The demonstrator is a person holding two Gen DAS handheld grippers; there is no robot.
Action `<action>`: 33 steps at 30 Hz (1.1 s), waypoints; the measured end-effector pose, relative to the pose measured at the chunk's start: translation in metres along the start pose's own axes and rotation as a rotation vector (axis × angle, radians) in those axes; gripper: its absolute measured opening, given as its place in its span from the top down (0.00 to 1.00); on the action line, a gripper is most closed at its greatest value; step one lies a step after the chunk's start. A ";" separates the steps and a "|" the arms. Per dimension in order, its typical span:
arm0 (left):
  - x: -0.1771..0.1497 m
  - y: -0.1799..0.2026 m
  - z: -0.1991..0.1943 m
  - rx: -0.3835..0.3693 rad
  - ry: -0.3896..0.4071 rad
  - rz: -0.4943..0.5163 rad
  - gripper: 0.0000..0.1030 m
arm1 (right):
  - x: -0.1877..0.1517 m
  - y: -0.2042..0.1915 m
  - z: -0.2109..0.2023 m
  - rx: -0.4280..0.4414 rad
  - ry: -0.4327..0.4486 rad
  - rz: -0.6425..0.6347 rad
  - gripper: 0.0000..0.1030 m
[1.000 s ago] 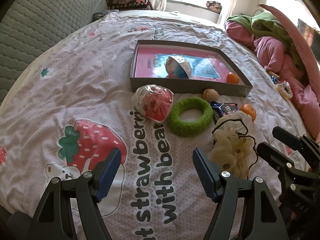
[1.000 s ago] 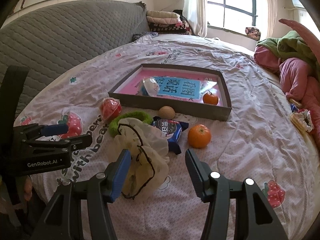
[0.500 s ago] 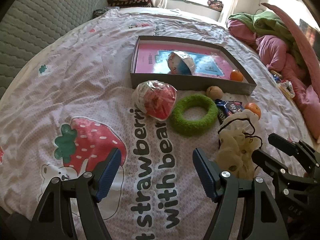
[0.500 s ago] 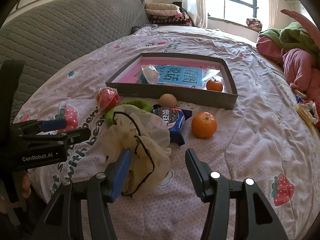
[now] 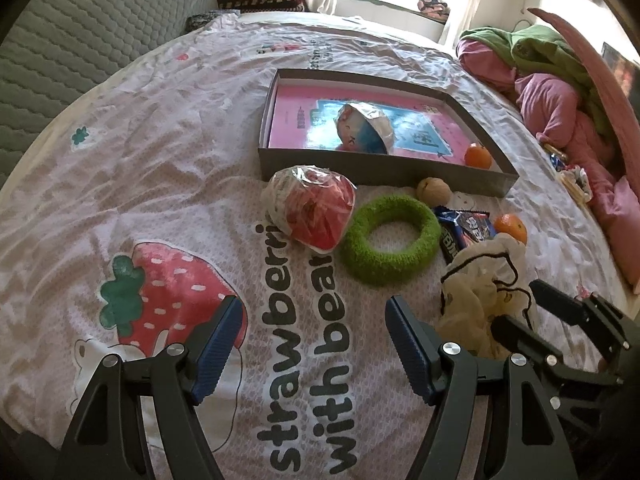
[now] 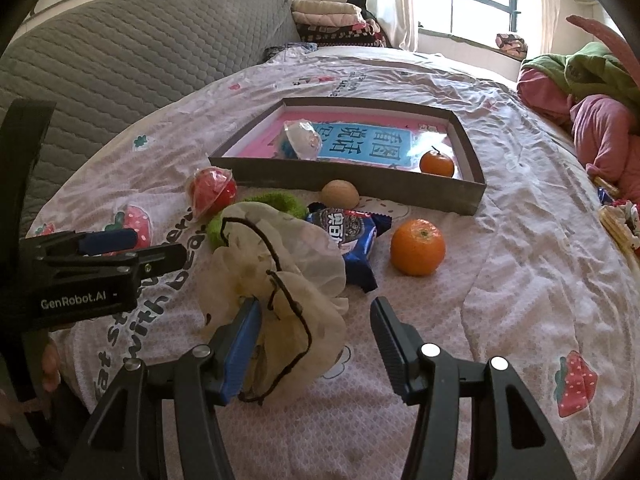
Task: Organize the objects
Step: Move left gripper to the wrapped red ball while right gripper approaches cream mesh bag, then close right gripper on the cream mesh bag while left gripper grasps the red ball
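Fingers of both grippers apart, empty; bare bedspread (image 6: 500, 280) right of orange (image 6: 417, 246).

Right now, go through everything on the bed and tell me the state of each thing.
Gray box: open, holds a wrapped ball and a small orange.
Big orange: outside the box.
Walnut: outside.
Cookie packet: sealed, outside.
Green ring: lying flat.
Cream pouch: crumpled.
Left gripper: open, empty.
Right gripper: open over the pouch.
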State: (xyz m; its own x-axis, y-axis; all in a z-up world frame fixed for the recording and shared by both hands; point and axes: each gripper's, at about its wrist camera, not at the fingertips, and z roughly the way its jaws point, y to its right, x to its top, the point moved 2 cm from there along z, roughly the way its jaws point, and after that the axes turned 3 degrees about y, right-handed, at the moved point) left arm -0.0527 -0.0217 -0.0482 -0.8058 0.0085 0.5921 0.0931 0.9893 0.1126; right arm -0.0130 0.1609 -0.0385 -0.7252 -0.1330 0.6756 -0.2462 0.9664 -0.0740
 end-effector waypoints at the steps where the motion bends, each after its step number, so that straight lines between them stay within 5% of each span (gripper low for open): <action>1: 0.001 0.000 0.002 -0.001 -0.004 -0.002 0.27 | 0.000 0.000 0.001 0.000 -0.001 0.000 0.45; 33: 0.043 -0.003 0.030 0.016 0.007 -0.038 0.27 | -0.001 -0.001 0.022 0.006 -0.031 -0.010 0.46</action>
State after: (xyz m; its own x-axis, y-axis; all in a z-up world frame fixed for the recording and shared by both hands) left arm -0.1045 -0.0198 -0.0468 -0.8043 -0.0306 0.5934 0.0527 0.9911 0.1226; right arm -0.0260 0.1557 -0.0552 -0.7420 -0.1496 0.6535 -0.2575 0.9636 -0.0718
